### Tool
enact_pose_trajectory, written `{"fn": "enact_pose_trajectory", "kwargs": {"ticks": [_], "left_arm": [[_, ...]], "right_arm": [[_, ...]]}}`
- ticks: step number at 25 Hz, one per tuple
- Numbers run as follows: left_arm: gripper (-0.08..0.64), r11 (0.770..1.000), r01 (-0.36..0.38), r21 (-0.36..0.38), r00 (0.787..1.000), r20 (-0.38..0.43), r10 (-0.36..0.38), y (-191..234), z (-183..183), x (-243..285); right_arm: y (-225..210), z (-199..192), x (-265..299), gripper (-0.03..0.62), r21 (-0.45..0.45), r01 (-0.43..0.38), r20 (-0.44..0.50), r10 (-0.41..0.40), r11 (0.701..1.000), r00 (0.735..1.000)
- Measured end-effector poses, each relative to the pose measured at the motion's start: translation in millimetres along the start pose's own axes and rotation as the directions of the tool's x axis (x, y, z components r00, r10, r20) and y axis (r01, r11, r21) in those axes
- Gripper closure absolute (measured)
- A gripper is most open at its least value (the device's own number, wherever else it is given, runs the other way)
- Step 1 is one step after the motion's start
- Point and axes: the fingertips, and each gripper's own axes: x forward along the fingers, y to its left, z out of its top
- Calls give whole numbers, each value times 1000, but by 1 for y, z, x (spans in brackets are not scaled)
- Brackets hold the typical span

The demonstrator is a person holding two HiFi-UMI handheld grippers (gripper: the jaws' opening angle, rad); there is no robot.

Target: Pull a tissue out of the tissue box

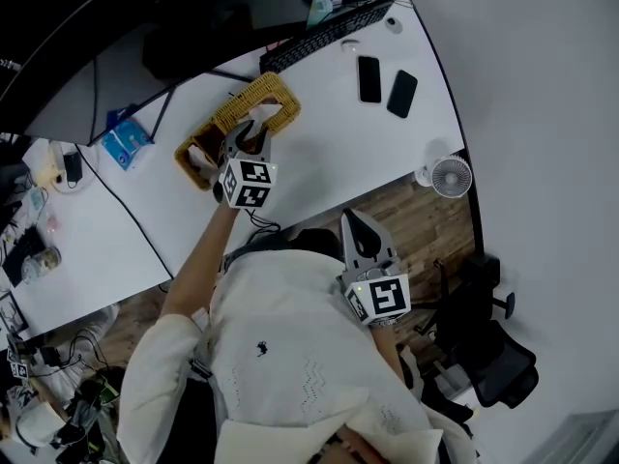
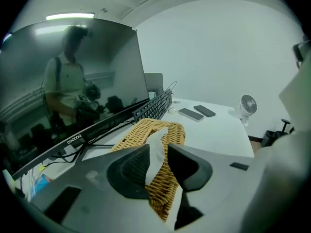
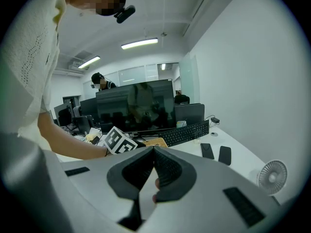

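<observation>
A woven wicker tissue box (image 1: 224, 127) lies on the white desk (image 1: 338, 153) in the head view. A white tissue (image 1: 265, 112) sticks up from its slot. My left gripper (image 1: 251, 139) reaches over the box. In the left gripper view the tissue (image 2: 158, 141) runs up between the dark pads and hangs out below them, with the left gripper (image 2: 156, 160) shut on it above the wicker box (image 2: 148, 130). My right gripper (image 1: 355, 222) is held back by the person's torso, off the desk edge; in its own view the right gripper (image 3: 154, 150) is shut with nothing in it.
A black keyboard (image 1: 324, 32) and a monitor stand behind the box. Two dark phones (image 1: 369, 78) (image 1: 401, 93) lie to the right, and a small white fan (image 1: 451, 176) sits at the desk's corner. A blue packet (image 1: 126, 143) lies at left. An office chair (image 1: 493, 356) stands on the floor.
</observation>
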Motion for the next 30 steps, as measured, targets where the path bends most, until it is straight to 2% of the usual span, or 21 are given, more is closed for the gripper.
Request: {"fn": "enact_pose_trajectory", "kwargs": {"ticks": [3,6,15,30], "left_arm": [[510,1000,-13,-11,1000,-5,13,2,-2,0],[540,1000,-3,-30,1000,-17,2,0,-4,0],[545,998,28,-49,999,-16,-28,-14,-6,-6],[545,998,25,-52,1000,0,-25,-20,-2,-17]], "right_arm": [[0,-1,0,591,1,4,-5,-4,1000,1000],[0,-2,1,591,-1,0,-8,0,1000,1000],[1,0,1,591,-11,-9,0,9,1000,1000],[2,2,-5,591,-12,-10,23,10,1000,1000]]}}
